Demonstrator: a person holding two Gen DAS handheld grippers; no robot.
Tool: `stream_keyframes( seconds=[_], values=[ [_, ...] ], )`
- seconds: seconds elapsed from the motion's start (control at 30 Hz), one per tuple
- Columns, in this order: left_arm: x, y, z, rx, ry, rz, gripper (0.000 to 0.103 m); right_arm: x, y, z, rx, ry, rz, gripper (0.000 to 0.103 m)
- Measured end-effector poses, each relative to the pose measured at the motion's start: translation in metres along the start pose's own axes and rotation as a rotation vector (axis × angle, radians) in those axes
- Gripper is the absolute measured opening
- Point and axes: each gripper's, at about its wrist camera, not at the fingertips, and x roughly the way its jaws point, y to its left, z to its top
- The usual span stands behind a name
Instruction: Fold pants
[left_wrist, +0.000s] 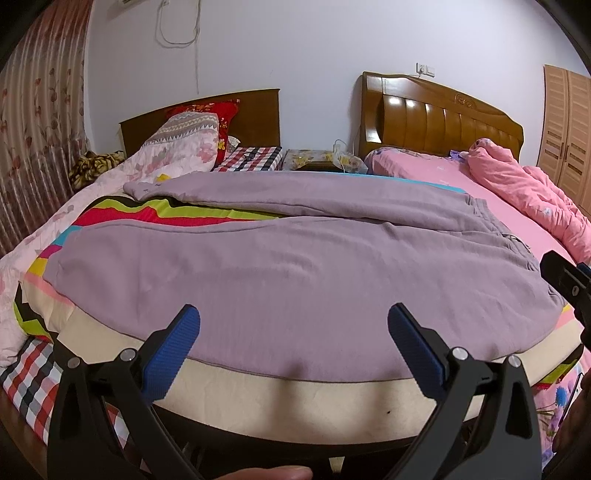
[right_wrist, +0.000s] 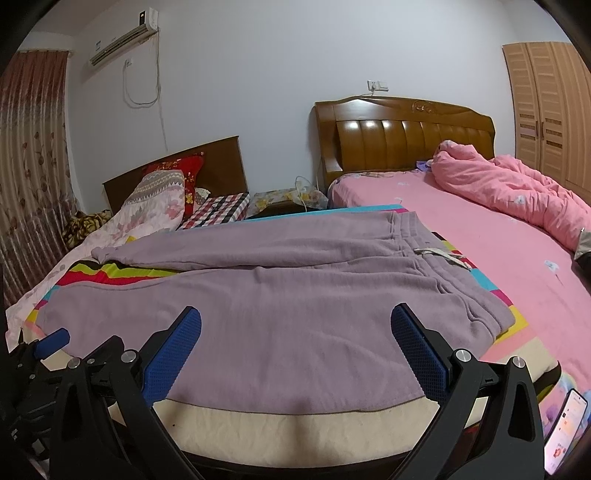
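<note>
Mauve sweatpants (left_wrist: 280, 266) lie spread flat on a striped blanket (left_wrist: 177, 214) on the bed, legs pointing left, waistband (right_wrist: 413, 225) with a white drawstring (right_wrist: 443, 254) to the right. The legs are parted in a V. My left gripper (left_wrist: 293, 317) is open and empty, just above the near edge of the near leg. My right gripper (right_wrist: 295, 319) is open and empty, over the near edge closer to the waist. Its body shows at the right edge of the left wrist view (left_wrist: 569, 284); the left gripper shows at the lower left of the right wrist view (right_wrist: 51, 341).
A pink sheet (right_wrist: 480, 229) and a bunched pink quilt (right_wrist: 517, 188) lie to the right. Pillows (right_wrist: 162, 199) and two wooden headboards (right_wrist: 406, 133) stand at the back. A lit phone (right_wrist: 565, 428) lies at the near right. Curtains (left_wrist: 33, 129) hang at left, a wardrobe (right_wrist: 546, 107) at right.
</note>
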Motion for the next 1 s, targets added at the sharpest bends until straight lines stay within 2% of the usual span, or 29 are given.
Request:
stream_keyframes(
  seconds=[1.0],
  values=[
    [0.0043, 0.0005, -0.0026, 0.005, 0.021, -0.002, 0.102, 0.0075, 0.0019, -0.0011, -0.016, 0.038, -0.019, 0.099]
  ],
)
